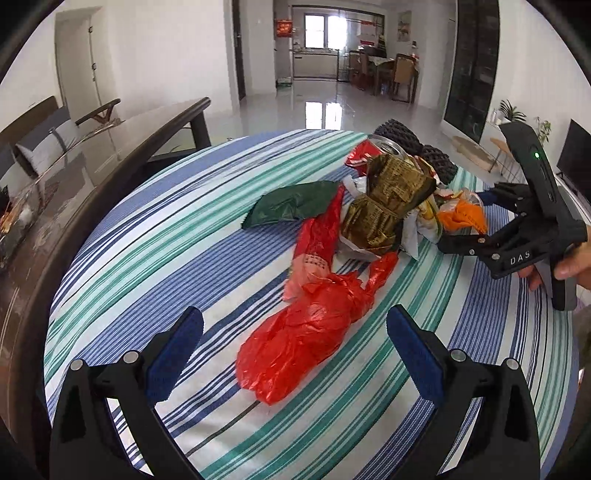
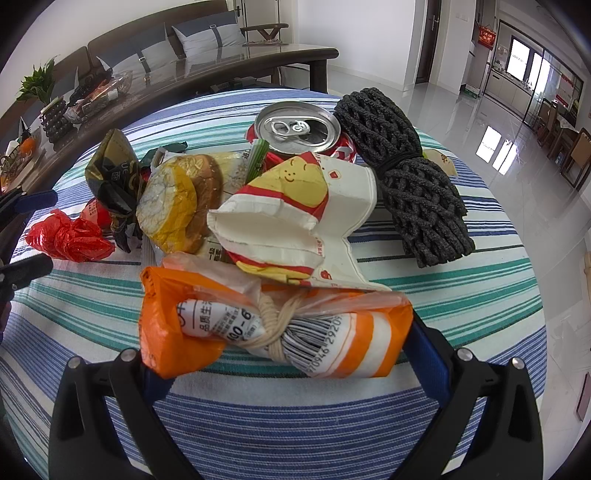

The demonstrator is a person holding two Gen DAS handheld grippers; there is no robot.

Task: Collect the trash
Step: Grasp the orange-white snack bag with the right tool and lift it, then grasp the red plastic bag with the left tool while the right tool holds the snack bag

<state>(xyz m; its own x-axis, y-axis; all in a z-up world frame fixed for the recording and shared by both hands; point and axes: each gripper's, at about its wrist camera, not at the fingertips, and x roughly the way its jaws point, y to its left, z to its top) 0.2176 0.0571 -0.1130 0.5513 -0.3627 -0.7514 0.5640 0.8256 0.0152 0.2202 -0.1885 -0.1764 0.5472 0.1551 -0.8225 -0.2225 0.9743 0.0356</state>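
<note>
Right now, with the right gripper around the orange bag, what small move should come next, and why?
Probably close the right gripper on the orange bag: its fingers flank the bag and appear open. The left gripper is open near the red plastic bag, holding nothing.

Bright daylight from far windows [image 1: 325,31]; glare on floor [image 1: 321,110]; fisheye-bent, dark-vignetted edges.

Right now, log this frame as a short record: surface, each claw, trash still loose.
surface: striped blue-green tablecloth
left claw: open, red crumpled plastic bag lying between its fingers, not gripped
right claw: around orange-white tied plastic wrapper; contact unclear
loose trash: silver-topped red drink can, black foam net roll, green foil wrapper
</note>
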